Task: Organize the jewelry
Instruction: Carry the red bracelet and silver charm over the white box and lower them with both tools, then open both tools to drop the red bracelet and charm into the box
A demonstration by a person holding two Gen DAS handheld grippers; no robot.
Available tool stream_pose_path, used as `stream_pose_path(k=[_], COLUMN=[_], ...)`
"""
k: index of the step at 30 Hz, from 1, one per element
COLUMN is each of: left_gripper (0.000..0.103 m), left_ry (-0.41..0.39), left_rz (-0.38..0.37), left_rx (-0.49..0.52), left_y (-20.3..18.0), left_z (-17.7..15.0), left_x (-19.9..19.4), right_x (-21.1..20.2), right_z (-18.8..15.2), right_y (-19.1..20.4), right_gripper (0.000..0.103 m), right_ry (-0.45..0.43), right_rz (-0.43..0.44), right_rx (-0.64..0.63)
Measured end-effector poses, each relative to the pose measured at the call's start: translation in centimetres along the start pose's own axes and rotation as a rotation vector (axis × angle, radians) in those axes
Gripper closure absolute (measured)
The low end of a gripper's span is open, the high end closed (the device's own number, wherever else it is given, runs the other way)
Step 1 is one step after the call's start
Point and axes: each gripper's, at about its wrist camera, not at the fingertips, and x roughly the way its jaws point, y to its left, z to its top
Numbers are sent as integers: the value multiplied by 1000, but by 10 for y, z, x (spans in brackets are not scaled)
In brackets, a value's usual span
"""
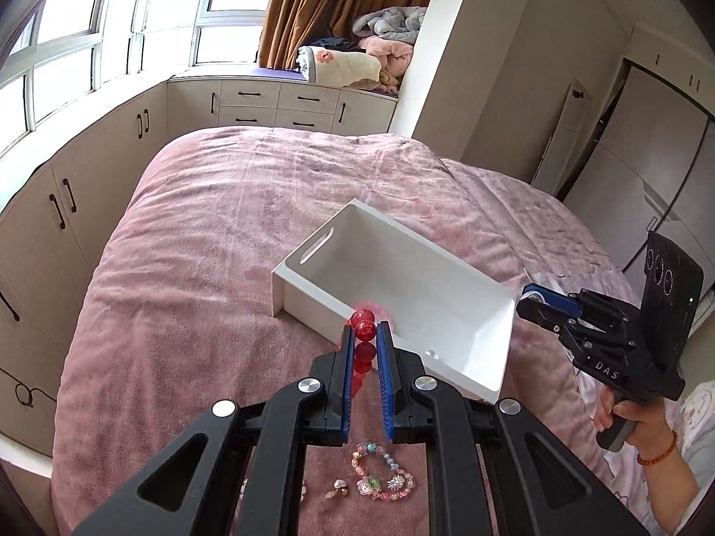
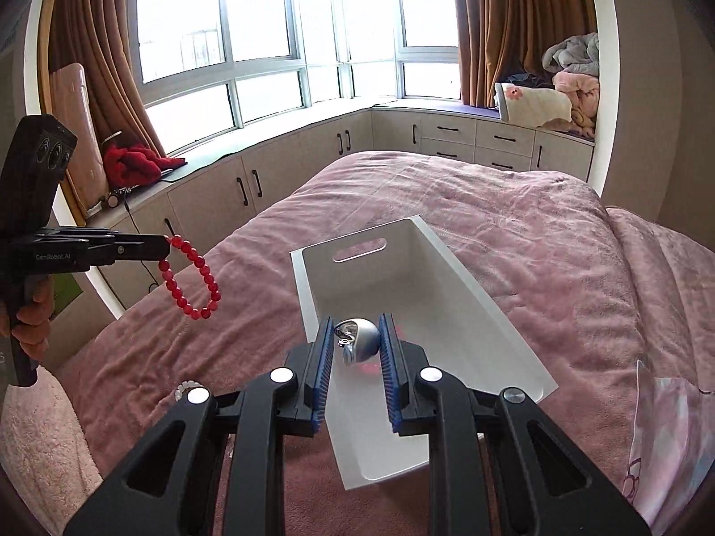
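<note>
Tongs on both sides are carrying jewelry above the bed: the left tongs [image 1: 365, 329] are pinching the red bead bracelet [image 2: 191, 278], the right tongs [image 2: 356, 339] a silver ring [image 2: 356, 340], with the white bin [image 2: 415, 286] lying lengthwise just ahead, nearer the right.

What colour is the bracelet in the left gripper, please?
Red; the bracelet dangles from the left gripper, clearest in the right wrist view.

Daylight pours through a curved window [image 2: 268, 44] with brown curtains [image 2: 514, 22]. Beige cabinets [image 2: 250, 187] run beneath it. A pink-covered bed [image 1: 232, 223] fills the room; blankets [image 1: 380, 49] heap the sill.
</note>
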Motion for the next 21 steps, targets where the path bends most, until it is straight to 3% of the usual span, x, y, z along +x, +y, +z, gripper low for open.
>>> stream_pose_path(k=[5,11,21], left_gripper=[88,88,88], left_ry=[17,90,224], left_rz=[-42,-77,-2], left_rx=[42,69,110], left_y=[-31,-53,-51], left_z=[36,61,68], left_x=[38,96,192], right_x=[11,32,92], right_z=[-2,-8,-17], right_y=[-23,-47,-67], right_gripper=[82,82,82], right_ry=[20,48,161], right_rz=[-11,-14,-7], right_rx=[40,88,101])
